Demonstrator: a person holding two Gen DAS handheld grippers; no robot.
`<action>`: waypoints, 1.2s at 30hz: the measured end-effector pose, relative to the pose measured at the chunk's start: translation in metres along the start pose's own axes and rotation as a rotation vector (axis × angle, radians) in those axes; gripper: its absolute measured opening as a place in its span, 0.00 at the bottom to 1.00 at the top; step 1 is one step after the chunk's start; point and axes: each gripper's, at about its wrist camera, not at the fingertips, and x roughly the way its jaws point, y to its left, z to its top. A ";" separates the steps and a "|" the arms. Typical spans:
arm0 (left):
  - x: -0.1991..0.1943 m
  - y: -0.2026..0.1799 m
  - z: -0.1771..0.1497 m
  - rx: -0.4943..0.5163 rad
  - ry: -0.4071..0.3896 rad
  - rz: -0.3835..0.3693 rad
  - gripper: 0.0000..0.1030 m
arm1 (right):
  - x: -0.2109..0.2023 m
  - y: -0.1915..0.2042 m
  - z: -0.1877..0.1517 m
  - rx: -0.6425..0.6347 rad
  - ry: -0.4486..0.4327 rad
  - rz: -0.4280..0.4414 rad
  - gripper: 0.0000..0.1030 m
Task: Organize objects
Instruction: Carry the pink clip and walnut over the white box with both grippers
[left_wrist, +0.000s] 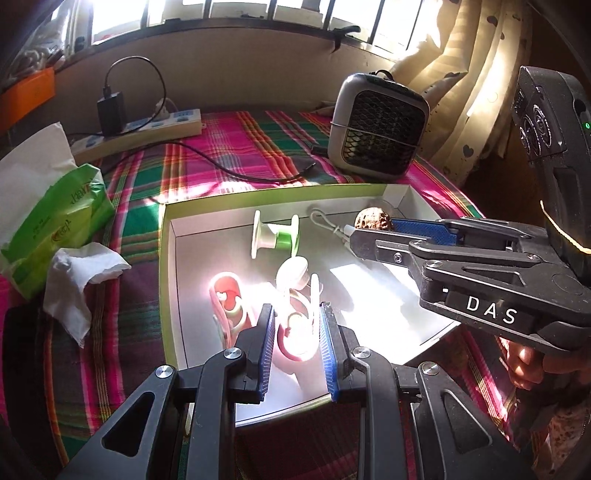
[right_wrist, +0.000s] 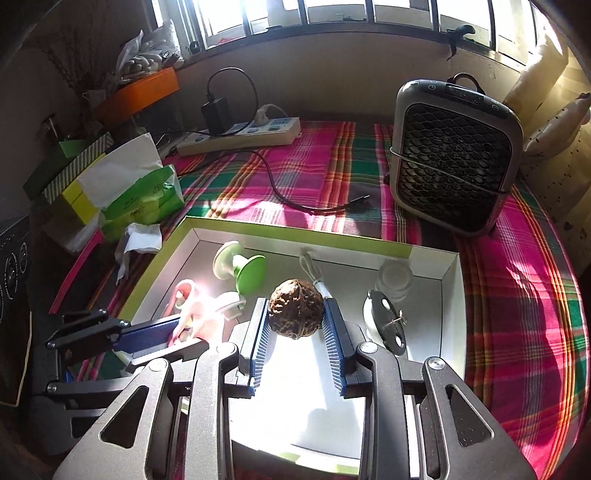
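A shallow white box with a green rim (left_wrist: 164, 236) (right_wrist: 295, 229) lies on the plaid cloth. My right gripper (right_wrist: 295, 314) is shut on a brown wrinkled walnut (right_wrist: 294, 313) and holds it over the box; the walnut also shows in the left wrist view (left_wrist: 372, 220). My left gripper (left_wrist: 297, 321) is around a pink and white toy (left_wrist: 297, 332) at the box's near side. A second pink toy (left_wrist: 227, 299), a green and white spool (left_wrist: 276, 236) (right_wrist: 242, 271), a white cord (left_wrist: 325, 219) and a round black disc (right_wrist: 386, 321) lie in the box.
A grey fan heater (left_wrist: 380, 125) (right_wrist: 454, 155) stands at the back right. A power strip with a black charger (left_wrist: 140, 127) (right_wrist: 240, 136) and its cable lie at the back. A green tissue pack (left_wrist: 55, 229) and a crumpled tissue (left_wrist: 81, 284) lie left of the box.
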 end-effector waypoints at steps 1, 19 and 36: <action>0.001 0.000 0.001 0.003 0.001 0.001 0.20 | 0.002 0.000 0.001 -0.005 0.005 -0.003 0.29; 0.010 0.001 0.005 0.016 0.014 0.040 0.21 | 0.023 0.009 0.015 -0.071 0.040 -0.007 0.29; 0.012 0.000 0.006 0.029 0.014 0.065 0.21 | 0.038 0.020 0.023 -0.149 0.054 -0.034 0.29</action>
